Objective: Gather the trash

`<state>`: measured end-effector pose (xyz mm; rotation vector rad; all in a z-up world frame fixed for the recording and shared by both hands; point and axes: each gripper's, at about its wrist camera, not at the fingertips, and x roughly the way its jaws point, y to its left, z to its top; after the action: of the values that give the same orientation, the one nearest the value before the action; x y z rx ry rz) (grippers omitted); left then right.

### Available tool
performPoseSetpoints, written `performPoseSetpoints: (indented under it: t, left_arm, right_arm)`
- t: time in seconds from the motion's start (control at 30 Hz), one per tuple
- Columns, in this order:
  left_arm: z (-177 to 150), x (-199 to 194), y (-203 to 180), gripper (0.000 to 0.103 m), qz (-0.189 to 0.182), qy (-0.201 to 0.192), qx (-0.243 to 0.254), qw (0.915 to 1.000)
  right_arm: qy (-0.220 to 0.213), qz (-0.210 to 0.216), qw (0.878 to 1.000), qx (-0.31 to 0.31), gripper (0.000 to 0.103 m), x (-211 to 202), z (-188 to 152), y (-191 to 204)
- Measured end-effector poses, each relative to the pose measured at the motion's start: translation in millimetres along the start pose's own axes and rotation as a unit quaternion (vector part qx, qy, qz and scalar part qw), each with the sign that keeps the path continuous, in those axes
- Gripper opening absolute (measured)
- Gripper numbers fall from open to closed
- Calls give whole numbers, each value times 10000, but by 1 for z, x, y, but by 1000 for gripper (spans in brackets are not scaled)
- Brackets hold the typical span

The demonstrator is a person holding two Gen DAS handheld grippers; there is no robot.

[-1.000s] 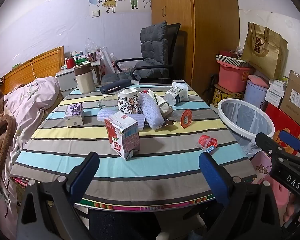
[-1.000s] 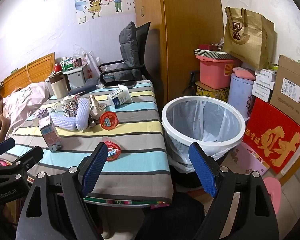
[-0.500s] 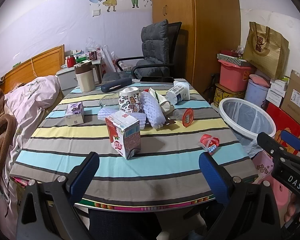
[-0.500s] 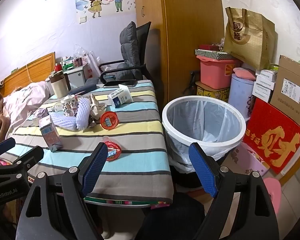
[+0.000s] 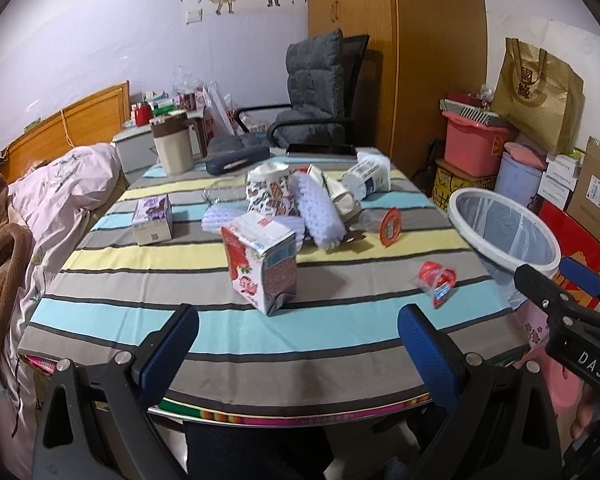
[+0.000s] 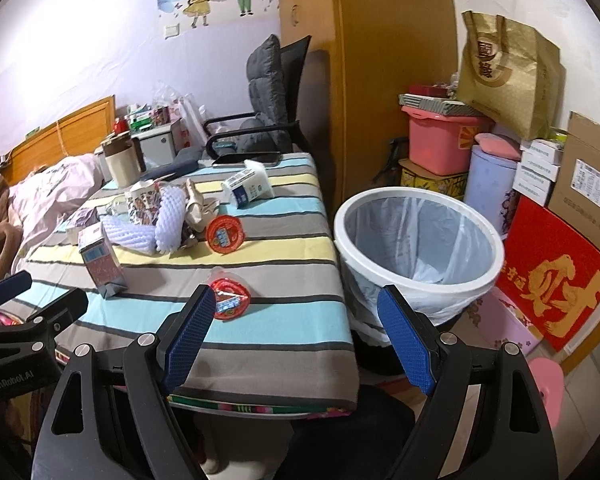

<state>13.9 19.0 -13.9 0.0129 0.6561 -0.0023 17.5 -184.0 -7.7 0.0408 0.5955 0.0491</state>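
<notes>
Trash lies on a striped tablecloth (image 5: 228,332): a red and white carton (image 5: 262,268), a crushed red wrapper (image 5: 436,278), a red-lidded cup (image 5: 390,226), white foam netting (image 5: 320,208), a patterned paper cup (image 5: 268,194), a milk pouch (image 5: 366,180) and a small purple box (image 5: 154,220). A white bin (image 6: 418,252) with a clear liner stands right of the table. My left gripper (image 5: 298,346) is open and empty over the table's near edge. My right gripper (image 6: 296,336) is open and empty, near the wrapper (image 6: 230,298) and the bin.
A beige jug (image 5: 174,148), a dark case (image 5: 236,160) and a phone (image 5: 322,149) sit at the table's far end. A grey chair (image 5: 312,92) stands behind. A bed (image 5: 48,200) lies left. Boxes, a pink tub (image 6: 444,142) and a gold bag (image 6: 508,76) are stacked right.
Both grippers have hardly moved; the left view has shifted very slightly. Nothing on the table has changed.
</notes>
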Motion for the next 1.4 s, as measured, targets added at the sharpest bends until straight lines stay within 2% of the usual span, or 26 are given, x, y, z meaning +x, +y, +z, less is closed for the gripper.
performPoseSetpoints:
  t: [0.13, 0.3, 0.43, 0.57, 0.7, 0.8, 0.9, 0.97, 1.0, 1.03, 1.17, 1.23, 1.33, 1.4]
  left_arm:
    - [-1, 13, 18, 102, -117, 216, -149, 9996]
    - [1, 23, 46, 102, -435, 196, -438, 9979]
    - [4, 35, 55, 102, -385, 225, -320, 9985]
    - [12, 50, 65, 102, -607, 302, -435, 9967]
    - [19, 66, 65, 102, -661, 372, -271, 9967]
    - [23, 76, 68, 102, -676, 471, -344, 9960]
    - [28, 81, 68, 97, -617, 440, -247, 9968]
    - [30, 85, 68, 94, -699, 469, -212, 9962]
    - [31, 86, 67, 93, -756, 469, -152, 9959]
    - [32, 87, 66, 90, -814, 449, -97, 9956]
    - [33, 94, 62, 76, -1004, 531, -29, 9935]
    - [33, 97, 59, 69, -1098, 591, -7, 9922]
    - [33, 99, 52, 59, -1227, 630, 87, 9904]
    - [33, 99, 48, 59, -1207, 624, 142, 9906]
  right_arm:
    - [126, 213, 9997, -75, 84, 12, -2, 5]
    - [265, 512, 9979, -293, 84, 27, -4, 16]
    - [386, 647, 9961, -455, 84, 41, -4, 26]
    - [471, 765, 9947, -509, 84, 51, -3, 31]
    - [596, 767, 9935, -596, 84, 59, -3, 35]
    - [645, 922, 9919, -597, 80, 65, -2, 37]
    - [686, 921, 9916, -597, 76, 69, -2, 38]
    - [735, 872, 9914, -638, 71, 72, -2, 39]
    - [751, 838, 9917, -626, 65, 73, -2, 38]
    - [757, 816, 9920, -599, 61, 75, -2, 37]
    - [798, 824, 9919, -555, 57, 78, -2, 34]
    - [791, 804, 9921, -551, 48, 77, -2, 33]
    - [780, 792, 9921, -573, 46, 78, -2, 33]
    - [766, 799, 9922, -567, 46, 78, -2, 32]
